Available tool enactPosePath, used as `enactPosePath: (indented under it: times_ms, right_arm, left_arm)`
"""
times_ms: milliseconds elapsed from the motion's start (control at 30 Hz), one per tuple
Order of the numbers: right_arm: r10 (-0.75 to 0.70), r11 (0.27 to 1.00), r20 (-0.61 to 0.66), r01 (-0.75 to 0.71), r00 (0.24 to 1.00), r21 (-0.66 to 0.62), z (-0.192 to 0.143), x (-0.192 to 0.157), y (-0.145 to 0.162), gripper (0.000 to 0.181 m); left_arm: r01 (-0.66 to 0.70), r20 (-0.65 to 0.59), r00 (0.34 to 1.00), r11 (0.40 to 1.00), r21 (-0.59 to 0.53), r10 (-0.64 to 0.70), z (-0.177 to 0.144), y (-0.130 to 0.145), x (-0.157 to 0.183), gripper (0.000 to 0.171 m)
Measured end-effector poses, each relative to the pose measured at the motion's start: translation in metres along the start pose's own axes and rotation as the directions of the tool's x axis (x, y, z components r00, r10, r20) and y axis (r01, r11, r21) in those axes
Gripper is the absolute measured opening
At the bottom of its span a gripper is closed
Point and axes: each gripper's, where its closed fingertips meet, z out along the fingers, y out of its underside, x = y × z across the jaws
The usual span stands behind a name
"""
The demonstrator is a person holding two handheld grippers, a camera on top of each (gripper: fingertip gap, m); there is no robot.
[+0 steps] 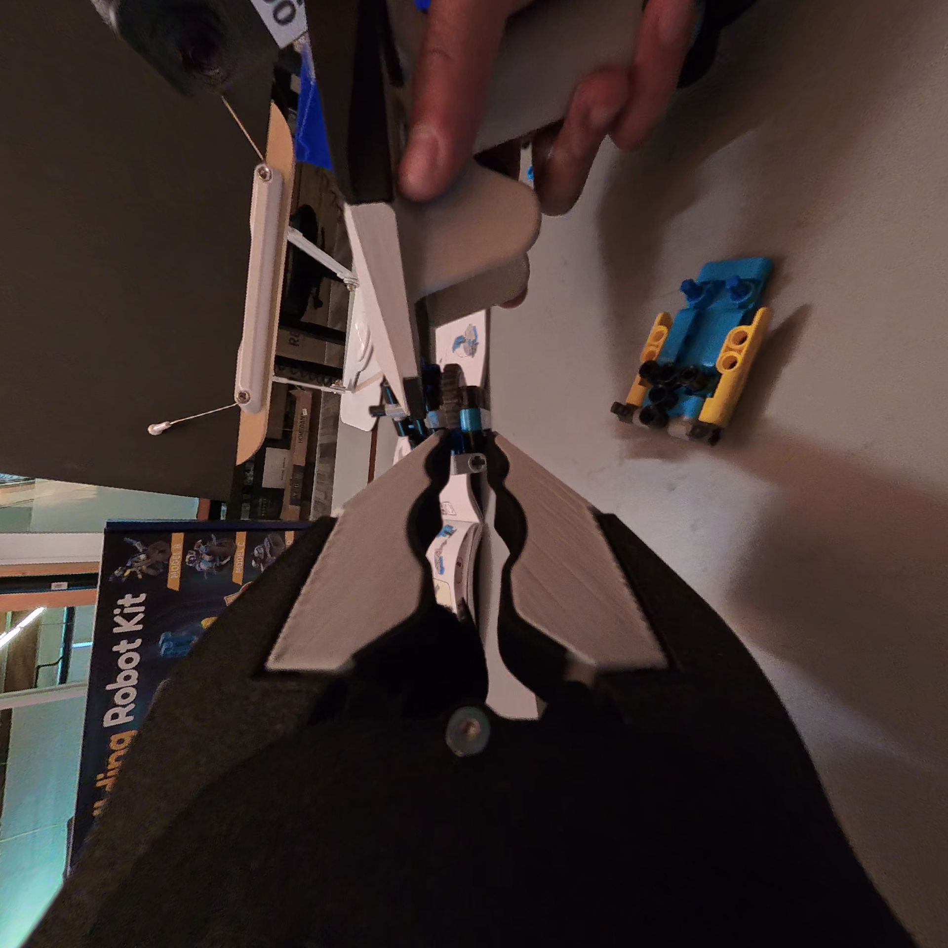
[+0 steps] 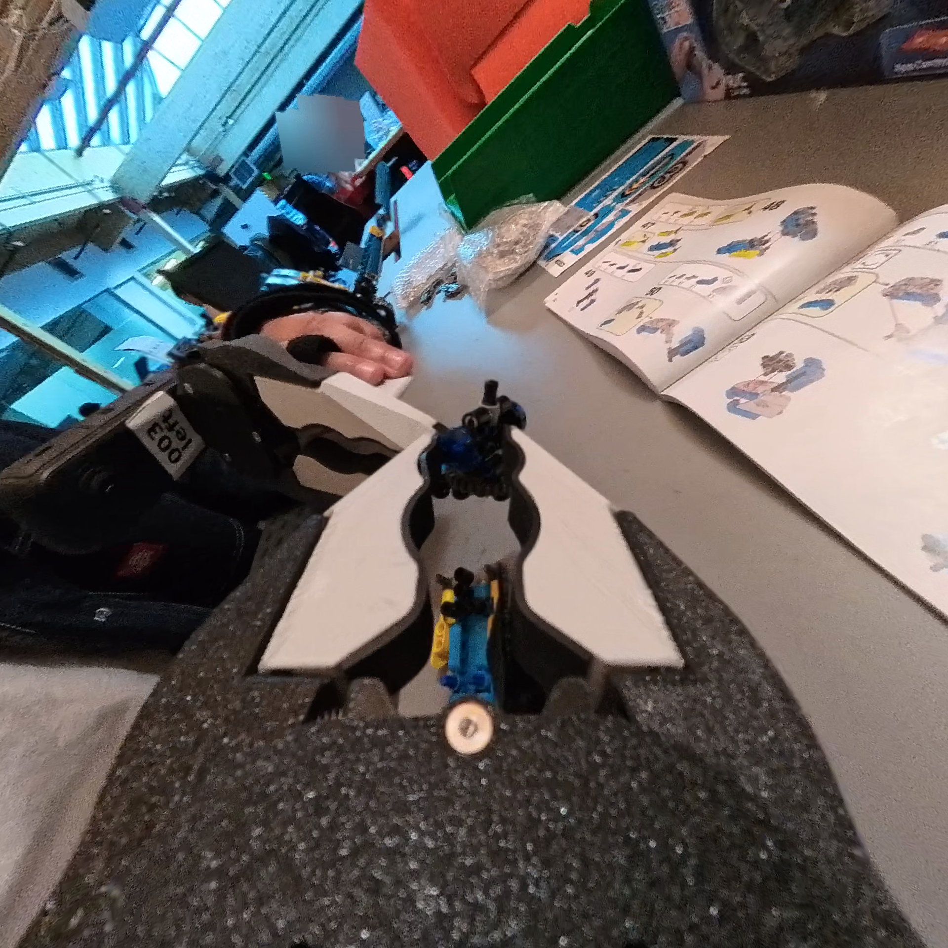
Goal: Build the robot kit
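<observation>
My left gripper (image 1: 468, 438) is shut on a small brick assembly (image 1: 469, 418) made of a black gear, blue axle parts and a grey connector, held above the table. My right gripper (image 2: 472, 441) is shut on the same assembly (image 2: 474, 454) from the other side. Its white finger (image 1: 382, 287) reaches in from above in the left wrist view. The left gripper's finger (image 2: 369, 405) comes in from the left in the right wrist view. A blue and yellow brick chassis (image 1: 692, 354) lies on the grey table, apart from both grippers. It also shows between my right fingers (image 2: 469, 631).
An open instruction booklet (image 2: 769, 333) lies on the table to the right. Behind it are a sticker sheet (image 2: 631, 190), plastic bags of parts (image 2: 487, 251), a green box (image 2: 554, 118) and an orange box (image 2: 436, 61). A dark blue kit box (image 1: 154, 641) stands nearby. A person's hands (image 1: 513, 102) hold the grippers. My left and right fingertips are right by each other.
</observation>
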Motion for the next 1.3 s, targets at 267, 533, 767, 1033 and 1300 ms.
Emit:
enactPosePath:
  times_ms: [267,533,767,1033,1300]
  right_arm:
    - [0.087,0.992,0.323,-0.113,0.942,0.063,-0.016,-0.031,-0.015,0.02]
    - [0.06,0.989,0.312,-0.099,0.948,0.111,-0.019,-0.034,-0.023,0.016]
    - [-0.119,0.963,0.239,0.053,0.964,0.264,-0.034,-0.04,-0.044,0.016]
    - [-0.182,0.944,0.302,0.08,0.936,0.321,-0.037,-0.065,-0.049,0.015]
    - [-0.244,0.935,0.172,0.185,0.954,0.302,-0.027,-0.066,-0.048,0.015]
  left_arm:
    - [0.36,-0.151,0.932,0.884,0.299,-0.329,-0.026,-0.032,-0.022,0.013]
    - [0.416,-0.133,0.909,0.844,0.339,-0.395,-0.028,-0.031,-0.03,0.014]
    - [0.79,-0.364,0.607,0.483,0.379,-0.706,-0.039,-0.035,-0.057,0.054]
    - [0.982,-0.736,0.185,0.087,0.17,-0.652,-0.036,-0.055,-0.049,0.072]
    - [0.967,-0.673,0.24,0.11,0.23,-0.7,-0.034,-0.049,-0.054,0.042]
